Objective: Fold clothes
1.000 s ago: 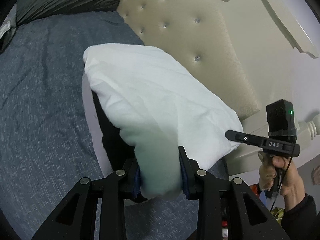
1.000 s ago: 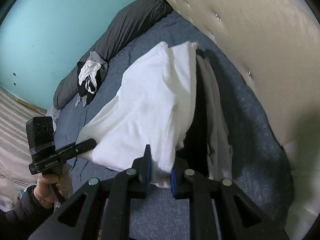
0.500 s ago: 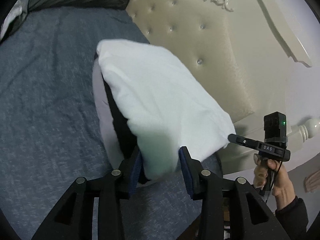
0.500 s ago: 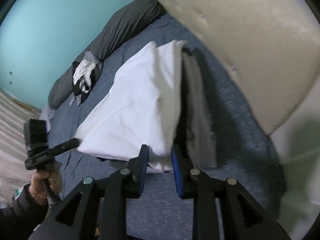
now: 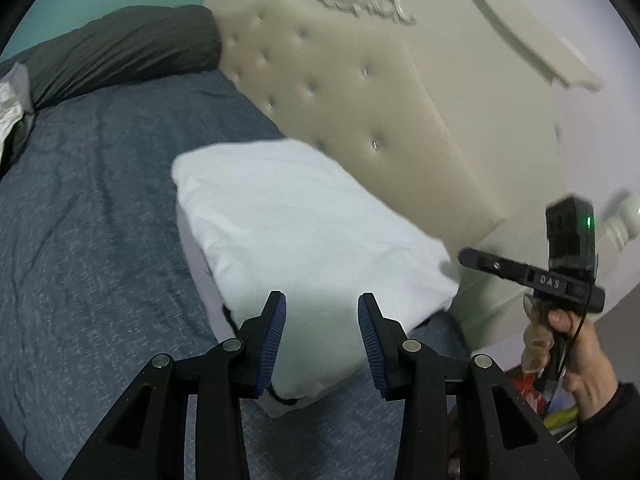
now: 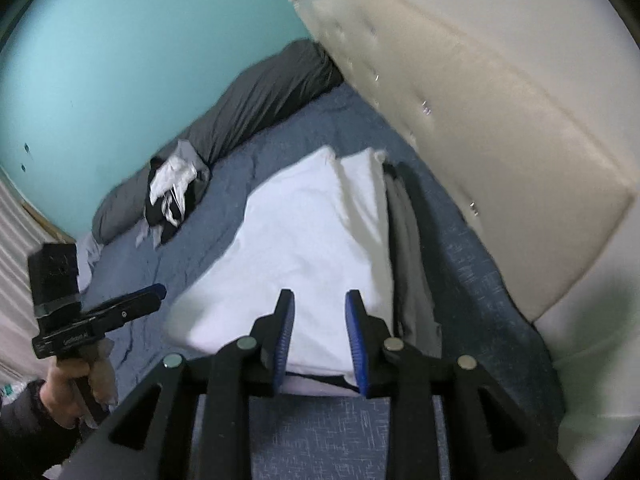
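Note:
A folded white garment [image 5: 304, 224] lies flat on a small stack of grey and black clothes [image 6: 408, 240] on the bed, beside the headboard. My left gripper [image 5: 322, 312] hovers open over the garment's near left corner, its blue pads clear of the cloth. My right gripper [image 6: 320, 300] hovers open over the near right edge of the white garment [image 6: 312, 240], pads likewise apart from it. Each gripper shows in the other's view: the right gripper [image 5: 520, 272] in a hand at the right, the left gripper [image 6: 120, 308] at the lower left.
The stack sits on a blue-grey sheet [image 5: 92, 220]. A cream tufted headboard [image 5: 360, 100] rises close behind it. A dark grey rolled duvet [image 6: 256, 108] lines the teal wall, with a loose pile of black and white clothes [image 6: 172, 196] against it.
Both grippers held the white garment's near edge raised; their jaws have widened and let go. The garment has dropped flat onto the stack and both grippers have lifted slightly.

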Motion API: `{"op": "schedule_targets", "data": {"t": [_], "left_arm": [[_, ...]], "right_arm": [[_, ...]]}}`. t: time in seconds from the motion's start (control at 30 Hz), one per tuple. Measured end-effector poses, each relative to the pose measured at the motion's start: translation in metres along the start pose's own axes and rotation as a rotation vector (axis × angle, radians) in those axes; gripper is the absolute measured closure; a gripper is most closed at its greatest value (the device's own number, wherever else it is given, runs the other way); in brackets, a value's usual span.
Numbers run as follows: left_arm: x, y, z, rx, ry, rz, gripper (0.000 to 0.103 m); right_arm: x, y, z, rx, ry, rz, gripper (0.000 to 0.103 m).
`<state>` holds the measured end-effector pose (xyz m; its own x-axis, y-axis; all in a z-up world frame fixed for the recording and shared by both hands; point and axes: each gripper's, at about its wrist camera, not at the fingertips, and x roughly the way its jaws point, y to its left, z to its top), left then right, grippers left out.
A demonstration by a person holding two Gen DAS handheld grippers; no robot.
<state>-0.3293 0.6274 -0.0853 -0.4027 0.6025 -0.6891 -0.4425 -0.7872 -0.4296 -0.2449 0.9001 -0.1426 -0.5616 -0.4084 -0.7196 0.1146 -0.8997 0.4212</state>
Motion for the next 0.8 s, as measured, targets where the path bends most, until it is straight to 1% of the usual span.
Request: {"op": "schedule_targets", "data": {"t": [0.1,0.13,0.2,0.3,0.37,0.43,0.47,0.5,0.53,0.57,0.67,0.77,0.8], "left_arm": [[0.016,0.002,-0.008,0.012,0.046,0.017,0.062],[0.02,0.004,-0.011,0.011,0.056,0.022,0.063],[0.022,0.008,-0.015,0.008,0.062,0.016,0.063],[0.02,0.008,-0.017,0.013,0.058,0.019,0.063],[0.019,0.008,-0.016,0.009,0.055,0.018,0.063],[0.017,0.008,-0.015,0.003,0.054,0.015,0.063],[0.015,0.007,-0.016,0.001,0.052,0.014,0.063],[0.014,0.007,-0.016,0.0,0.05,0.013,0.063],[0.013,0.006,-0.016,-0.003,0.05,0.012,0.062],[0.012,0.006,-0.016,-0.007,0.049,0.01,0.062],[0.011,0.006,-0.016,-0.015,0.047,0.01,0.062],[0.01,0.004,-0.017,-0.012,0.048,0.016,0.062],[0.01,0.004,-0.017,-0.01,0.047,0.019,0.062]], "right_arm": [[0.022,0.0,-0.009,-0.011,0.051,-0.043,0.078],[0.026,-0.004,-0.013,-0.009,0.063,-0.063,0.08],[0.032,-0.015,-0.021,0.008,0.076,-0.108,0.082],[0.019,-0.035,-0.027,0.077,0.024,-0.133,0.083],[0.004,-0.042,-0.031,0.108,-0.037,-0.138,0.083],[-0.009,-0.04,-0.033,0.098,-0.096,-0.143,0.082],[-0.013,-0.036,-0.034,0.067,-0.113,-0.149,0.081],[-0.015,-0.031,-0.035,0.029,-0.112,-0.169,0.079],[-0.015,-0.028,-0.037,0.027,-0.098,-0.173,0.075],[-0.015,-0.027,-0.04,0.029,-0.082,-0.176,0.075],[-0.013,-0.041,-0.057,0.22,-0.059,-0.065,0.074],[-0.008,-0.047,-0.069,0.331,-0.059,0.001,0.072],[-0.006,-0.047,-0.071,0.344,-0.053,-0.001,0.071]]}}
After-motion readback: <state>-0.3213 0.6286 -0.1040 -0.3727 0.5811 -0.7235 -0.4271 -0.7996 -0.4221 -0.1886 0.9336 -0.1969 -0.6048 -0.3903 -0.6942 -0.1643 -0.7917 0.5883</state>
